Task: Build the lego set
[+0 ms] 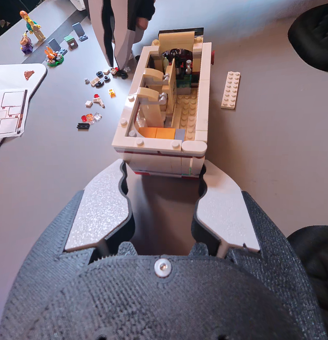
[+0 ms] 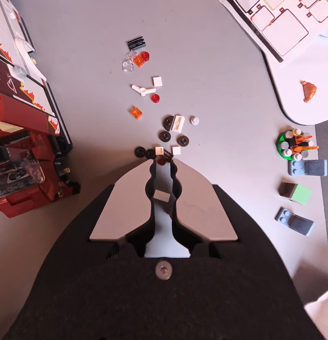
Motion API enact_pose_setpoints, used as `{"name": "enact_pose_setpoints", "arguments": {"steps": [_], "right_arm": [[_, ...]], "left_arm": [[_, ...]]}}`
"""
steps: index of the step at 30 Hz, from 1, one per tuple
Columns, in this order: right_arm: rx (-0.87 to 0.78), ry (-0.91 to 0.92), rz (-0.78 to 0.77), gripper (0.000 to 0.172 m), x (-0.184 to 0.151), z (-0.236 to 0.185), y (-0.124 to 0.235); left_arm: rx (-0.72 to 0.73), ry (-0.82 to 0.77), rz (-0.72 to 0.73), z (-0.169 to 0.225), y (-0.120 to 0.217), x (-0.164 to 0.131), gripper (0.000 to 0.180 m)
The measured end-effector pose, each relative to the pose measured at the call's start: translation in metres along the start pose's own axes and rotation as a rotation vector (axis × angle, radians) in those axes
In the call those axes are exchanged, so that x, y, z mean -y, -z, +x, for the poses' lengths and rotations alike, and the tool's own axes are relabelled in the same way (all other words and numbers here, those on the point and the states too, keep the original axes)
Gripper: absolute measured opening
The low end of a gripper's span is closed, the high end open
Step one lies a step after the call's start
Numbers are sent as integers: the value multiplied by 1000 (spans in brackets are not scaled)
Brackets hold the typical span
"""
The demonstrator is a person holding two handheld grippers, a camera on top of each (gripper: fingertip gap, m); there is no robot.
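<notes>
White brick-built van body [image 1: 155,147], roofless, sits on the grey table [image 2: 224,110] dead ahead of my left claw [image 1: 164,165], with its long axis running straight away along my fingers. That claw is spread wide and the black wavy pads [image 1: 124,166] bracket the near end's two lower corners. Can't tell if they press or just flank it. Smooth glossy walls, studded rim, tan studded floor inside. A tan 2-wide plate [image 1: 231,90] lies loose beside it on the right. My right claw [image 2: 163,161] is over the loose-parts scatter, jaws narrowed to a slot, not pinching anything. A dark red round stud [image 2: 161,161] sits right in the mouth, and a dark brown piece [image 2: 167,156] lies at the far-side tip. White square tiles [image 2: 159,150] and black round plates [image 2: 140,151] are just beyond. A pale square tile [image 2: 161,196] shows deeper in the slot; unclear whether it is wedged or lying below.
</notes>
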State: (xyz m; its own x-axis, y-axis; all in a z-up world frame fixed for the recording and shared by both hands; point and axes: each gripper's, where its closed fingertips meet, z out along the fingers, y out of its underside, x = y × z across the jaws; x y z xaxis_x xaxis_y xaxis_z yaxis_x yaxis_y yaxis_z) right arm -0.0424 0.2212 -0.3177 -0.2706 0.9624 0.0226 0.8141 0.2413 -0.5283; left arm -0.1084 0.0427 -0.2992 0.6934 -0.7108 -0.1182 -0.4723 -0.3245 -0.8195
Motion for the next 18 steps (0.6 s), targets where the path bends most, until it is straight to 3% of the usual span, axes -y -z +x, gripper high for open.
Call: {"name": "enact_pose_setpoints", "arguments": {"steps": [9, 15, 18], "right_arm": [[39, -38, -24, 7, -4, -1, 4], [-35, -19, 142, 7, 3, -13, 48], [-97, 0, 146, 7, -3, -20, 57]], "left_arm": [[17, 7, -2, -1, 0, 0, 77], [47, 25, -6, -7, -2, 0, 76], [68, 32, -7, -12, -6, 2, 77]]}}
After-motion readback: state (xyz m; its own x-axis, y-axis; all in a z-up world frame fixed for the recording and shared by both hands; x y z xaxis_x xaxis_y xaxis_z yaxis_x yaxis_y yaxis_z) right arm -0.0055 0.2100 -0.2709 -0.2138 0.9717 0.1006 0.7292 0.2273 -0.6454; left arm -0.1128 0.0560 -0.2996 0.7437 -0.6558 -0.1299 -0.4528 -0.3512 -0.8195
